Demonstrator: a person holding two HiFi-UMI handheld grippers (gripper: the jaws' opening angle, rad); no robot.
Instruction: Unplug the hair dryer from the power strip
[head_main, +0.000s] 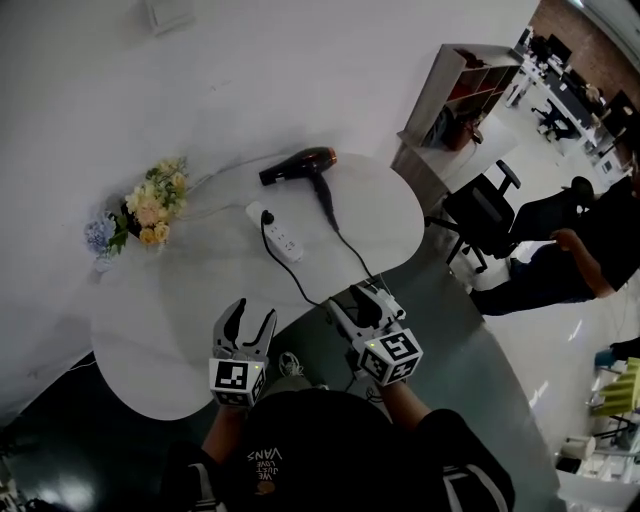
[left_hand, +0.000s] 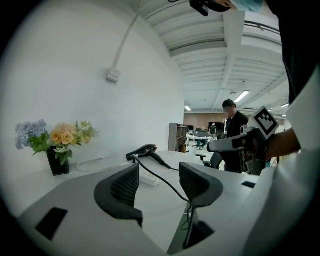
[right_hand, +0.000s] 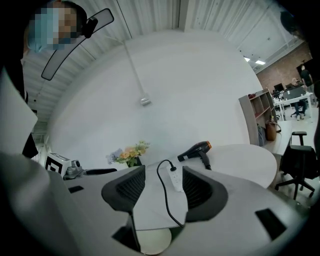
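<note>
Black-jawed left tongs (head_main: 250, 318) and right tongs (head_main: 357, 300) — both gaping, empty — point nearly level over table (head_main: 190, 300)

Black hair dryer (head_main: 298, 165), white power strip (head_main: 281, 236), white table (head_main: 392, 215).

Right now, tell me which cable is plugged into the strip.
The black cable, its plug seated in the power strip; the white cable loops by the flowers.
</note>
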